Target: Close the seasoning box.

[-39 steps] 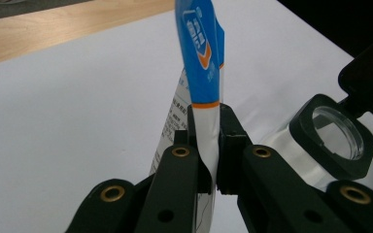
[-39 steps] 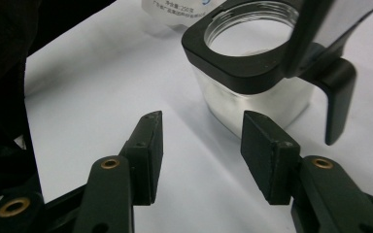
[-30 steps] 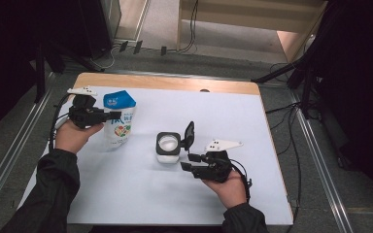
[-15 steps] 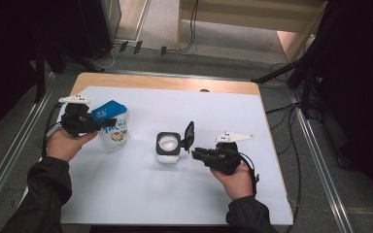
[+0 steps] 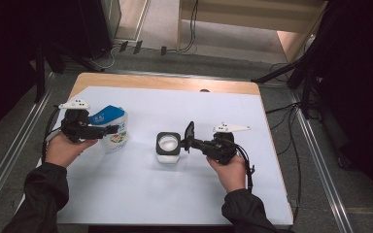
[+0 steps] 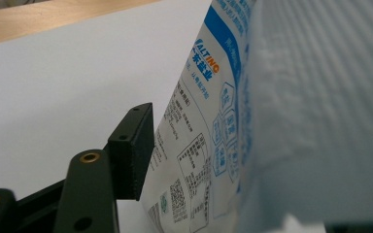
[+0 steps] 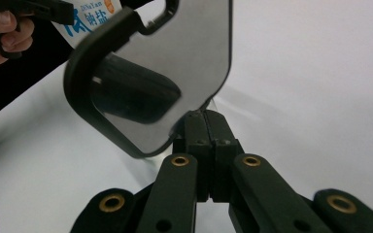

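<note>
We note the salt pouch [image 5: 112, 130] standing at left of the high frame, between the spread, just-opening jaws of our left gripper [image 5: 110, 129]. At centre, our right gripper [image 5: 190, 142] has just closed, pinching the raised hinged lid [image 5: 190, 133] of the open salt box [image 5: 168, 147]. The box lies right of the pouch, nearer our right hand.
</note>
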Demonstrator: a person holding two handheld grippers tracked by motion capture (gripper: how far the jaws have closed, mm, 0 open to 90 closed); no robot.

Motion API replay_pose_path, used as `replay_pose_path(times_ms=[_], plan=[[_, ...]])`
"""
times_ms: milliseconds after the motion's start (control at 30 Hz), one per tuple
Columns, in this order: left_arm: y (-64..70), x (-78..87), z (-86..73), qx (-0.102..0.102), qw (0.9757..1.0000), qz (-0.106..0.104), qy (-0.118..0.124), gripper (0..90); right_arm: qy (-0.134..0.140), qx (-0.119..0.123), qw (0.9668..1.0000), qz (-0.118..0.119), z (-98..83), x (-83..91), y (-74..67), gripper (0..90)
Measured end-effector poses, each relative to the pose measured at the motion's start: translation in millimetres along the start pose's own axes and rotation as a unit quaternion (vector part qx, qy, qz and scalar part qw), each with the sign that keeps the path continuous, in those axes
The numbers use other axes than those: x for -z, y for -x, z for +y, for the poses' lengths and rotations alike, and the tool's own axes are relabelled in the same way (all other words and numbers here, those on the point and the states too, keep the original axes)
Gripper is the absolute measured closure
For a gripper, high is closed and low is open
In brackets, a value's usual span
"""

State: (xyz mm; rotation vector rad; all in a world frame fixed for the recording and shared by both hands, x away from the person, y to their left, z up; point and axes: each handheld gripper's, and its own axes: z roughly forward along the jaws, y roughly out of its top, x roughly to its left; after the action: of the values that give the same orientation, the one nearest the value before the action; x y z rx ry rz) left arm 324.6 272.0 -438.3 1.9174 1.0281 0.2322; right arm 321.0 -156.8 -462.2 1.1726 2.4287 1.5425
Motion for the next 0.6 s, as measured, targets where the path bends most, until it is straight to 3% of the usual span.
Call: replay_pose_path(times_ms=[133,200,367,600], plan=[[1.0,6.6,-5.1,0.007,0.9999,0.003,0.008,34.1,-0.005,0.016,0.9998,-0.007,6.1,-5.0,-4.3,90.0],[0.7,9.3,-8.6,0.014,0.9998,0.004,0.011,30.7,-0.004,0.011,0.9999,-0.005,8.6,-5.0,-2.4,90.0],[1.4,10.9,-19.6,0.034,0.9994,0.005,-0.001,28.0,0.002,0.014,0.9999,-0.005,18.6,-3.7,-1.6,90.0],[6.2,15.7,-34.2,0.039,0.999,0.018,-0.012,20.6,0.003,0.022,0.9997,0.004,31.2,-6.4,-1.7,90.0]])
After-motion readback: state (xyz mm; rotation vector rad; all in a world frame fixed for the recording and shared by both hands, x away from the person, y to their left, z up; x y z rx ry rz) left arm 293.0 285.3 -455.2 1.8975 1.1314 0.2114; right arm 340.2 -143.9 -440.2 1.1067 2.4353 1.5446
